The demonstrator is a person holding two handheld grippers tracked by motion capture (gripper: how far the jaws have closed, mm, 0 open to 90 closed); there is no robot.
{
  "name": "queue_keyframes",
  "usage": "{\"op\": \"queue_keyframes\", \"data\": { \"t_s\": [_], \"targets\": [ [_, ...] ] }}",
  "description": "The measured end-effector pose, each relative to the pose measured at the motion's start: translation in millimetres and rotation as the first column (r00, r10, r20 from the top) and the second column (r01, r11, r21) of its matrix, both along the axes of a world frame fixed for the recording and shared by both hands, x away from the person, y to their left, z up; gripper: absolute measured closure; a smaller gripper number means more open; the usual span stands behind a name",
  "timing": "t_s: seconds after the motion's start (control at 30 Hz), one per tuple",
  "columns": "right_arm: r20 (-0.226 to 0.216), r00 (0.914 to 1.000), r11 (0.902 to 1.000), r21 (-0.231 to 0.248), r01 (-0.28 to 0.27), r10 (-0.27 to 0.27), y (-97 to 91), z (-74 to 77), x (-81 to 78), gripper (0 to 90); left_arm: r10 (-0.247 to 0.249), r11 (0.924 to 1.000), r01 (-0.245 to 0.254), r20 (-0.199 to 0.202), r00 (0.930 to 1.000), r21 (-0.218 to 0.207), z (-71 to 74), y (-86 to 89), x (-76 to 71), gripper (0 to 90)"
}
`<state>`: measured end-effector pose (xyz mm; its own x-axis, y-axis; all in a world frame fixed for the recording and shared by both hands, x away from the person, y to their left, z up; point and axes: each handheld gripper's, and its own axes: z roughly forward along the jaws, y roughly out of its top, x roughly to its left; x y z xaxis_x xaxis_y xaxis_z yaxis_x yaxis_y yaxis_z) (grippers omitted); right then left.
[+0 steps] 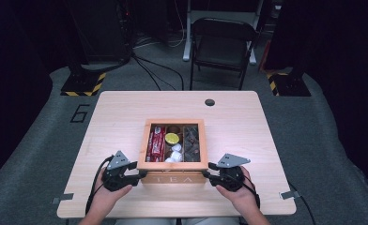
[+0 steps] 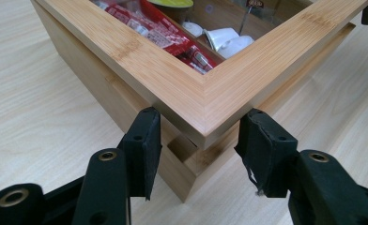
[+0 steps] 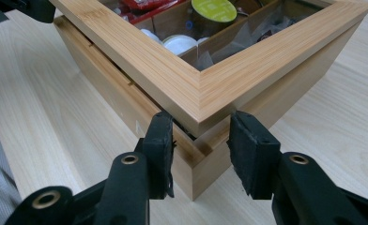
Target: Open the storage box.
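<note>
Already the lid (image 2: 205, 101) of the tea box (image 1: 172, 178), at mid-table, is lifted slightly; both near corners are clamped by the left gripper (image 2: 198, 140) and right gripper (image 3: 198, 136). Full opening remains.

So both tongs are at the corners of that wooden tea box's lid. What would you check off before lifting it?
1. Left tongs straddle the near left corner of the lid: ok.
2. Right tongs straddle the near right corner: ok.
3. Pads pressing firmly on the lid edges: cannot tell; they sit close to both corners, but contact is unclear.
4. Lid already parted from the tea box: ok, a gap shows under both corners.
5. Contents below the lid's window, such as the yellow capsule and red packets: ok, nothing sticks up.
6. Both sides level with each other: ok in the high view.
</note>
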<state>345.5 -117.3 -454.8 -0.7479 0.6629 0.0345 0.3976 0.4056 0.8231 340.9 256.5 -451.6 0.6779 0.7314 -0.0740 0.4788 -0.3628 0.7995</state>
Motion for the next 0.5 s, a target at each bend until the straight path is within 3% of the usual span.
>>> {"op": "queue_keyframes", "data": {
  "t_s": [0.23,0.33,0.5],
  "targets": [
    [0.009,1.0000,0.9999,0.011,0.001,-0.001,-0.8,9.7,0.9,59.6,0.008,0.9997,-0.008,-0.019,0.9998,-0.023,9.2,0.5,2.4,48.9],
    [0.015,0.9999,0.9998,0.022,-0.002,0.002,-1.4,15.8,3.1,59.5,0.005,0.9988,-0.007,-0.032,0.9995,-0.048,20.5,3.1,6.6,48.8],
    [0.010,0.9999,0.9993,0.037,0.010,-0.010,-2.8,26.8,8.0,59.5,0.013,0.9989,-0.014,-0.040,0.9991,-0.045,30.9,3.3,10.7,47.9]
  ]
}}
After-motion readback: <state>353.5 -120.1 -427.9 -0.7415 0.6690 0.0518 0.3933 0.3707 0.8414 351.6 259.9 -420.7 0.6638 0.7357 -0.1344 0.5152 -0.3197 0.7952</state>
